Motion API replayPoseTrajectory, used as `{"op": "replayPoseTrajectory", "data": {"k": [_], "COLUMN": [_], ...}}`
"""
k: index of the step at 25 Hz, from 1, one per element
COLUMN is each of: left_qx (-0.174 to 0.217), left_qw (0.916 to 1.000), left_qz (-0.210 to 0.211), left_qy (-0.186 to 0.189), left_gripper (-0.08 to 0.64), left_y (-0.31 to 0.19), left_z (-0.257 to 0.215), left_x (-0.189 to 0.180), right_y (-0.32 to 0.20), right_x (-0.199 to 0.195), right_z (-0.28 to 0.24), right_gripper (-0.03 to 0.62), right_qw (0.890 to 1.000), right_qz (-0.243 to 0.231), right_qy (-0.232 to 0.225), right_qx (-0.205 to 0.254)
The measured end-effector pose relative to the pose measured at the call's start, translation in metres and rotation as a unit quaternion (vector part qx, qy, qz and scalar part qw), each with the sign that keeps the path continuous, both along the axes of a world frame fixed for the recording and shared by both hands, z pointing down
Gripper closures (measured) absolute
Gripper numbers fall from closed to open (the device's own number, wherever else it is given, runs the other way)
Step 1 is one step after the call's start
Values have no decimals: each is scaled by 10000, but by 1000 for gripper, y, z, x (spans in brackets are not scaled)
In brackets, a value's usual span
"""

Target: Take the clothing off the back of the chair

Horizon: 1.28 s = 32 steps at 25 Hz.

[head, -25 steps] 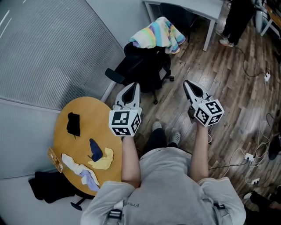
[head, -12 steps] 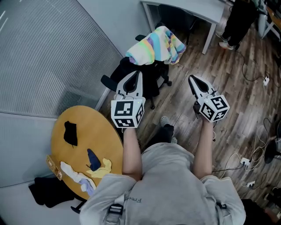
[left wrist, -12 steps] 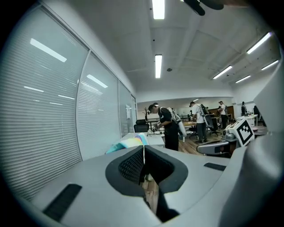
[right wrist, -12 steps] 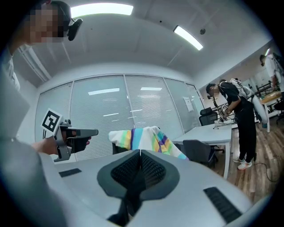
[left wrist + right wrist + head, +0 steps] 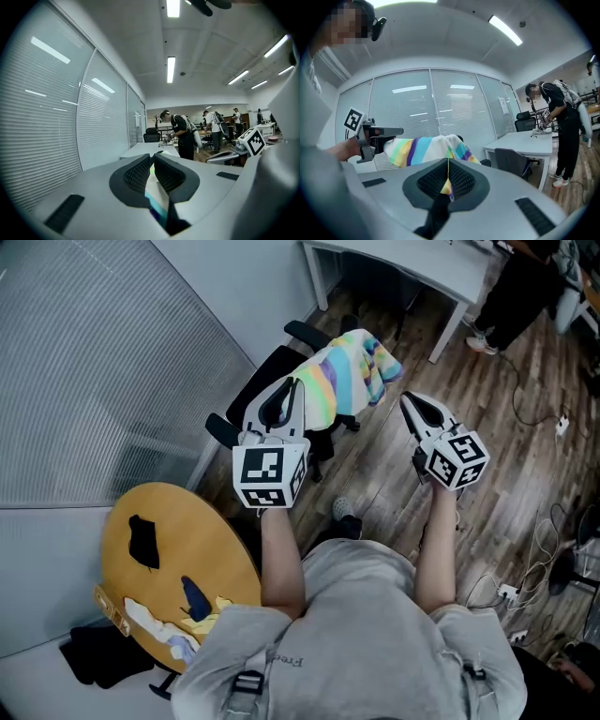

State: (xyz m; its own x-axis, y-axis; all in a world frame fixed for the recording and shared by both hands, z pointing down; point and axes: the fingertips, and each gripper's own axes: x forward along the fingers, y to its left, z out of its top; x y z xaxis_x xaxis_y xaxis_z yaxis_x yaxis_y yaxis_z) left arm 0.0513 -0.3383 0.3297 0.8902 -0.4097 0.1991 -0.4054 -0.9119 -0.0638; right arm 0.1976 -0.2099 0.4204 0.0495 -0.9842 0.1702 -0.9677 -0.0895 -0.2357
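Observation:
A pastel rainbow-striped garment (image 5: 349, 371) hangs over the back of a black office chair (image 5: 259, 393). My left gripper (image 5: 289, 388) hovers at the garment's left edge. Its jaws are opening by a narrow slit, and the garment (image 5: 156, 200) only shows through that slit below them, not clamped. My right gripper (image 5: 409, 402) is shut and empty, level with the garment's right side and a little short of it. In the right gripper view the garment (image 5: 426, 148) hangs just beyond the shut jaws (image 5: 447, 161), with the left gripper (image 5: 370, 136) at its left end.
A round wooden table (image 5: 173, 531) with small cloth pieces stands at the lower left. A blinds-covered glass wall (image 5: 94, 362) runs along the left. A white desk (image 5: 412, 259) is behind the chair, with a person (image 5: 525, 287) beside it. Cables (image 5: 548, 535) lie on the floor at right.
Both grippers have moved forward towards the chair. The left one now overlaps the garment's left edge and the right one is nearly level with it.

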Motion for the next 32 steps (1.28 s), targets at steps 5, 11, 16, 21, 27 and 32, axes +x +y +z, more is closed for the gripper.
{"op": "replayPoseTrajectory", "data": {"k": [5,11,16,21,27,32], "left_qx": [-199,-149,-31,89,198,323], "left_qw": [9997,9996,9964,9915,9898,9870], "left_qz": [-111,-258,-849,-1294,-1242,-912], "left_qy": [78,-16,9,-113,-661,-1282], "left_gripper": [518,532,534,531,433,280], "left_y": [-20,-23,-18,-6,11,17], "left_z": [3,3,-6,-12,-6,10], "left_x": [1,0,-12,-15,1,16], "right_y": [-30,-54,-71,-74,-79,-88], "right_x": [1,3,5,14,25,20], "right_z": [4,9,5,-2,-3,1], "right_gripper": [568,568,568,566,565,535], "right_qw": [9995,9974,9904,9822,9749,9662], "right_qz": [-300,-718,-1372,-1871,-2205,-2524], "right_qy": [43,16,134,173,296,524], "right_qx": [-112,-106,-98,2,84,94]}}
